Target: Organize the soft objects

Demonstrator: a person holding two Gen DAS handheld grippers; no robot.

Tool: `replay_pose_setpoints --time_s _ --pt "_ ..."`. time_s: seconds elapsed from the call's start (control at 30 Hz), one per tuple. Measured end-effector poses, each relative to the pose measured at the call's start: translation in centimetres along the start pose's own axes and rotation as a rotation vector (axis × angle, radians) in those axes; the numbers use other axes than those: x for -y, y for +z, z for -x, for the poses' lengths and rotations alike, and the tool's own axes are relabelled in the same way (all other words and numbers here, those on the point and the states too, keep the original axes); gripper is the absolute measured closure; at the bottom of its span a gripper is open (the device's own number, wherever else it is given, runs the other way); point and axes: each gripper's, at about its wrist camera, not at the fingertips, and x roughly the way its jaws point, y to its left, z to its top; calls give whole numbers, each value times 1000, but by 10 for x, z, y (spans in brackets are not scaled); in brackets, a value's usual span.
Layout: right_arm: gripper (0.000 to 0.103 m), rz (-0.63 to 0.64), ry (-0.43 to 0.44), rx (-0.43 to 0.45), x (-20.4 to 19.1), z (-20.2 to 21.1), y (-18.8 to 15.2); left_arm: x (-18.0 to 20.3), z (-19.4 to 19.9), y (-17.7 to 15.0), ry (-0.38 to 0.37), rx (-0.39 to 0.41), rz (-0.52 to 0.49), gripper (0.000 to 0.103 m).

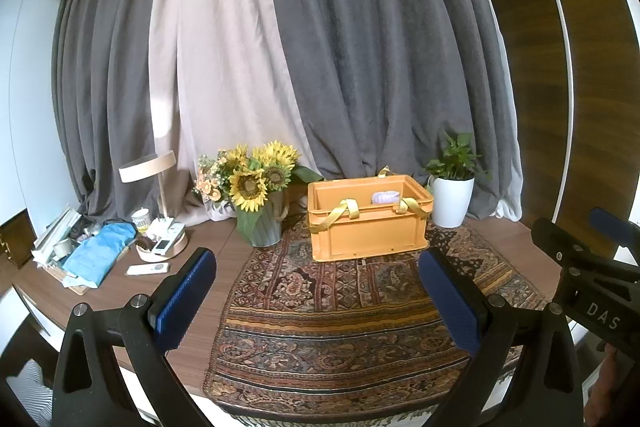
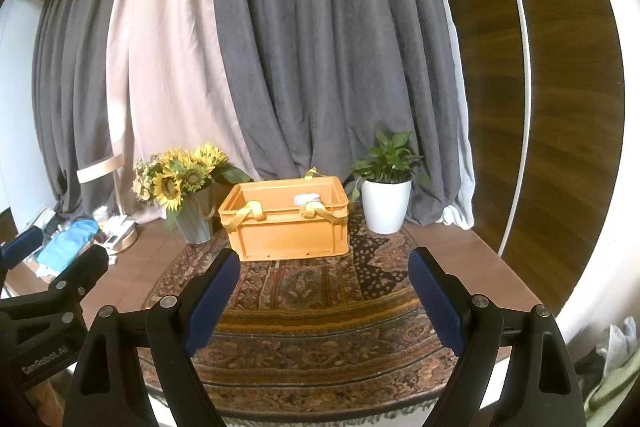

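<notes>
An orange plastic crate [image 1: 368, 227] with yellow strap handles stands at the back of a patterned rug [image 1: 340, 315]. It also shows in the right wrist view [image 2: 286, 227]. A pale lilac soft object [image 1: 385, 197] lies inside it, also seen from the right [image 2: 307, 199]. My left gripper [image 1: 318, 267] is open and empty above the rug's front. My right gripper [image 2: 324, 271] is open and empty too, beside the left one.
A sunflower vase [image 1: 260, 227] stands left of the crate, a white potted plant [image 1: 452, 199] to its right. A lamp [image 1: 148, 163], a blue cloth [image 1: 100, 251], remotes and clutter sit at the far left. Grey curtains hang behind.
</notes>
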Motion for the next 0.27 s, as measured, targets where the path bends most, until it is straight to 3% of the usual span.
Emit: replay_pose_setpoints --time_s 0.27 --pt "16 3 -4 7 1 4 1 1 1 1 -4 0 0 0"
